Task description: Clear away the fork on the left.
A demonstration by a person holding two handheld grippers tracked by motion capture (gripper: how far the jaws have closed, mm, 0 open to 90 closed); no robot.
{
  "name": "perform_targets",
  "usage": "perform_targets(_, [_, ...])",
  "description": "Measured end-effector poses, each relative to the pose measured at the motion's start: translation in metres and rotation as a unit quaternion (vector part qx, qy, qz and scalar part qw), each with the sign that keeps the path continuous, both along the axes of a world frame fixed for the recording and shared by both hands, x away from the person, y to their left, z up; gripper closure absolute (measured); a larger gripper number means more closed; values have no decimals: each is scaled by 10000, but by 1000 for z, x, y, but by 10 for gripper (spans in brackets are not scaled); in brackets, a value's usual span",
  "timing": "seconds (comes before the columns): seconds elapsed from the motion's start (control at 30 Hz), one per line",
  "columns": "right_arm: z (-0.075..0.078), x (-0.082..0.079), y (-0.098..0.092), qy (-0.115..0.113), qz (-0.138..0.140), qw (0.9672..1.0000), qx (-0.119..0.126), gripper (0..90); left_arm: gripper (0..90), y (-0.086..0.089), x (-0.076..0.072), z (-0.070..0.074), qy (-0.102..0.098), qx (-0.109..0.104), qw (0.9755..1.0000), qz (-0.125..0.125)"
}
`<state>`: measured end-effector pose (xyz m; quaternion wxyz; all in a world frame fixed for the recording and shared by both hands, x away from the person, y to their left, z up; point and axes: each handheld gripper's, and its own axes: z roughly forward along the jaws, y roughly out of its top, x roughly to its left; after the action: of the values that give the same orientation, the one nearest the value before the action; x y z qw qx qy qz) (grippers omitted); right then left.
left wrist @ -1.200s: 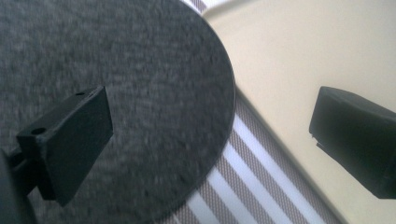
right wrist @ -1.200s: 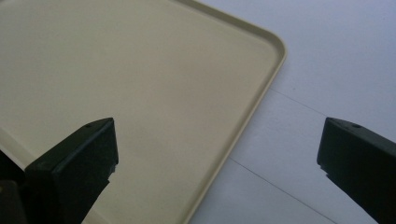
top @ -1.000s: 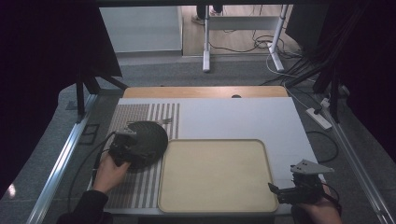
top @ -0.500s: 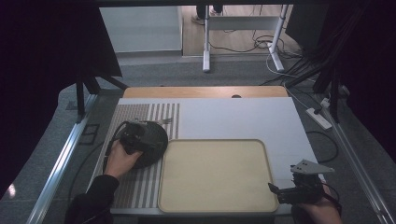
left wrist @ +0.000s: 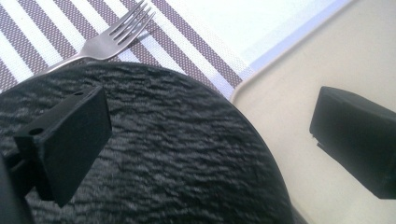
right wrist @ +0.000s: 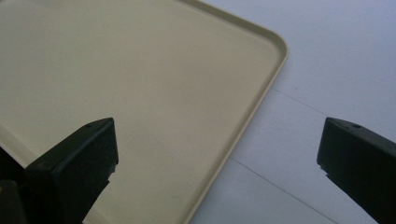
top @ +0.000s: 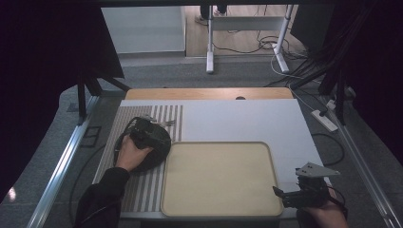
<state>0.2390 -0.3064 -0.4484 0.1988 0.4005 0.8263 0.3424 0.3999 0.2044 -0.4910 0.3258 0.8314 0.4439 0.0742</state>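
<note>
High view: beige tray [top: 221, 209] sits at the near middle of the table, on a white mat [top: 237, 118]. Striped placemat [top: 142, 190] lies to its left. Dark round plate [top: 157, 154] rests on the placemat, its right edge right at the tray's left rim. Left gripper [top: 145, 134] is over the plate, with the left hand [top: 130, 154] behind it; can't tell jaw gap from here. A fork [top: 164, 123] lies on the stripes just beyond the plate. Right gripper [top: 304, 192] is held at the tray's near right corner, grey plate on top, the right hand [top: 323, 213] at the bottom edge.

Left gripper view: left gripper [left wrist: 210, 140] jaws spread wide, nothing between them. One jaw hangs over the plate [left wrist: 177, 154], which has a rough dark texture; the other is over the tray [left wrist: 299, 88]. Fork [left wrist: 109, 39] lies tines-out on the striped placemat [left wrist: 187, 51], handle end hidden by the plate's far rim. Contact between jaw and plate: cannot tell.

Right gripper view: right gripper [right wrist: 217, 158] jaws wide apart, holding nothing. One jaw is above the tray [right wrist: 140, 84] surface, the other above the white mat [right wrist: 327, 60]. The tray's rounded corner and raised rim run between the two jaws.
</note>
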Motion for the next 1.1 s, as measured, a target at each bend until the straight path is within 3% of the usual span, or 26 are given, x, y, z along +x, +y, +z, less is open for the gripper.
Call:
perform_targets(0.13, [0,0,0,5,6,10000,3,0,1,-4,10,-3,7,119,9999,-59])
perform_targets(0.63, [0,0,0,25,13,10000,22,0,1,-18,41,-12,55,176,9997,-156])
perform_targets(0.83, [0,0,0,22,7,10000,24,0,15,-20,53,-14,4,361,9992,-157])
perform_targets(0.87, [0,0,-1,20,0,10000,23,0,47,-20,55,-14,-29,408,9991,-139])
perform_targets(0.97, [0,1,-1,22,-13,10000,32,0,289,-19,59,-13,-15,450,9989,-126])
perform_targets(1.0, [0,1,-1,22,-11,10000,32,0,289,-19,61,-13,6,476,9988,-120])
perform_targets(1.07, [0,1,-1,21,-8,10000,30,0,461,-19,65,-13,48,550,9984,-101])
perform_targets(1.1, [0,1,-1,24,-8,10000,29,0,588,-19,67,-14,66,513,9986,-145])
